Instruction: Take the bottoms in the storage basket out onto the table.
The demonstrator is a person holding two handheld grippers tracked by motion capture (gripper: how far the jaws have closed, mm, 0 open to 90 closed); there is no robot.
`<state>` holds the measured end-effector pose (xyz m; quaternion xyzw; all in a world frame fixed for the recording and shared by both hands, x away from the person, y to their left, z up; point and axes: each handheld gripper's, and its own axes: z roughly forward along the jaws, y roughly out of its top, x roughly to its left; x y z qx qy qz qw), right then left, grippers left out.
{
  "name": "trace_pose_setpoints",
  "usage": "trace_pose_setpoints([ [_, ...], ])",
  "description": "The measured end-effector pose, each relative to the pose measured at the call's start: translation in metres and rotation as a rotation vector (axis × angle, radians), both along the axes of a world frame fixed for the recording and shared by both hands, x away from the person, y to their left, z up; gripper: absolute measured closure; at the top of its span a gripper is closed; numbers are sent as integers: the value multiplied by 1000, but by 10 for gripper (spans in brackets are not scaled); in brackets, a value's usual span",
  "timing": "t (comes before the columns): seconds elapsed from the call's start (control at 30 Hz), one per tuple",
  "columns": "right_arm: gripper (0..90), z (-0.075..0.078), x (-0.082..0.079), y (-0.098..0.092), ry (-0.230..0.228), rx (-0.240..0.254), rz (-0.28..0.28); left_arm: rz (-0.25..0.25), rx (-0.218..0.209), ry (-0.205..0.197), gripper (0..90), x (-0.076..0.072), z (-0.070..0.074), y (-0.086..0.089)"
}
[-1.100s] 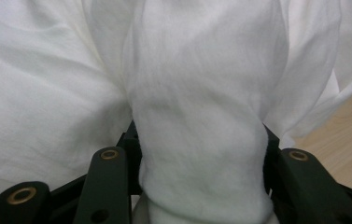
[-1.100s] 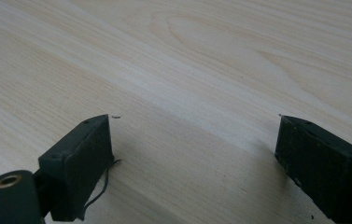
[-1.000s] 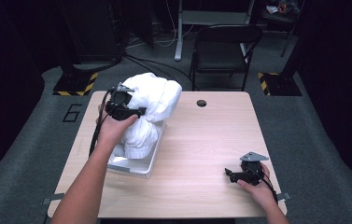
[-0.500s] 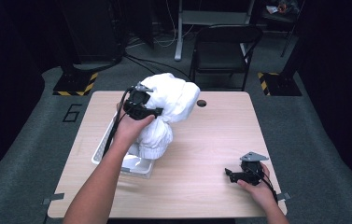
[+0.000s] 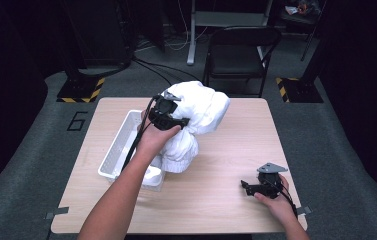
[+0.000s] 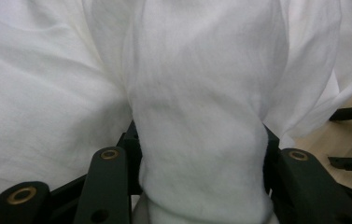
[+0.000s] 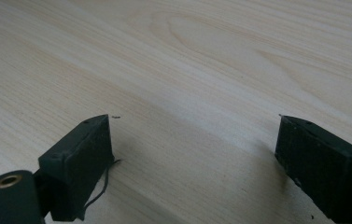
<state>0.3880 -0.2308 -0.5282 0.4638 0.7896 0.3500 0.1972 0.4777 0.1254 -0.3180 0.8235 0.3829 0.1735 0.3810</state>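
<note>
I have the left gripper (image 5: 178, 121) clamped on a bunched neck of the white cloth (image 5: 198, 112). In the left gripper view the fabric is squeezed into a thick column (image 6: 201, 154) between the two black jaws, which press into it from both sides; the weave looks soft and matte, with shallow creases fanning upward from the pinch. The cloth is a big, puffy bundle, rounded on top and hanging in a heavy fold below my grip. It sits over the middle of the table (image 5: 226, 210), toward the far side, with its lower fold (image 5: 178, 155) reaching down to the right near corner of the white tray (image 5: 116, 150); I cannot tell whether it rests on the wood there.

The tray is a long rectangular plastic bin with thin straight walls, lying left of the bundle and angled from near left to far right. The tabletop is pale wood laminate with a fine, wavy grain, smooth and flat.

My right gripper (image 5: 248, 188) sits low at the near right of the table, well apart from the cloth. In the right gripper view its blocky black fingers (image 7: 82, 158) stand wide apart with only bare wood between them, holding nothing. A grey three-cornered plate (image 5: 272, 168) rides on top of it.
</note>
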Motion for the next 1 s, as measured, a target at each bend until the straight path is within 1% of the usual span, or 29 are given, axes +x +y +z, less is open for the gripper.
trace_pose_setpoints([
  [0.03,103,0,0,0,0,0,0,0,0,0,550,0,0,0],
  [0.07,103,0,0,0,0,-1,0,-6,-2,1,550,0,-1,-6],
  [0.1,103,0,0,0,0,-1,0,-6,-2,1,550,0,-1,-6],
  [0.13,103,0,0,0,0,0,0,-17,9,5,550,0,-1,-7],
  [0.2,103,0,0,0,-2,-6,0,-20,1,5,550,0,-3,-12],
  [0.27,103,0,0,0,-1,-4,1,-35,7,8,550,0,-4,-17],
  [0.37,103,0,0,-1,-4,-11,2,-39,5,7,549,0,-5,-22],
  [0.43,103,0,0,0,1,1,-1,-47,9,7,549,1,-5,-27],
  [0.47,103,0,0,0,0,-1,0,-51,6,10,549,0,-6,-32],
  [0.5,103,0,0,0,0,-1,0,-51,6,10,550,0,-6,-32],
  [0.53,104,0,0,0,-2,-6,0,-54,-2,8,550,0,-7,-37],
  [0.57,104,0,0,0,-2,-6,0,-54,-2,8,550,0,-7,-37],
  [0.6,103,0,0,0,-4,-11,-1,-60,-7,8,550,-1,-7,-41],
  [0.63,104,0,0,0,-3,-9,-2,-64,1,8,549,-1,-6,-43],
  [0.67,103,0,0,0,-2,-7,1,-65,-6,8,550,-1,-7,-45],
  [0.7,104,0,0,0,-4,-7,-5,-67,-1,5,549,-1,-6,-46],
  [0.77,104,0,0,0,0,-2,1,-76,-5,6,549,-2,-6,-52],
  [0.83,103,0,0,0,0,0,0,-78,-1,6,549,-2,-5,-54],
  [0.9,103,0,0,0,0,0,0,-81,-6,3,550,-2,-5,-58],
  [0.93,103,0,0,0,0,0,1,-79,-16,3,549,-2,-6,-61],
  [1.0,103,0,0,0,0,0,1,-78,-14,4,549,-2,-6,-62],
])
